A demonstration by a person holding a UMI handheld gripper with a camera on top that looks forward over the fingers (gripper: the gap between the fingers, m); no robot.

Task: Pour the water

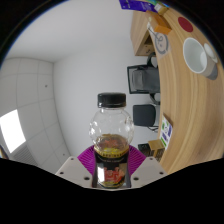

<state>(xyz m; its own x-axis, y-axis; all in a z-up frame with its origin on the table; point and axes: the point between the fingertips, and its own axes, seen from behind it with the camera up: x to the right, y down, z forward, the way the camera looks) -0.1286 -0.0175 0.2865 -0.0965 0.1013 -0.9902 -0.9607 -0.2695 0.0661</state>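
Fingers of our hand-held gripper (111,170) are closed on a clear plastic bottle with a black screw cap (111,135), the magenta pads (90,157) pressing on its lower body from both sides. We see the bottle standing upright between them, cap on, with a red and yellow label low on its body, partly hidden by the gripper. Beyond the bottle we look at a pale tiled floor (40,90). To the side runs a wooden table (185,95) that appears tilted, carrying a white bowl-like dish (197,55), a purple packet (140,6) and a dark round object (186,22) we cannot identify. Between the bottle and the table stands a black office chair (142,80). Nothing touches the bottle apart from the gripper
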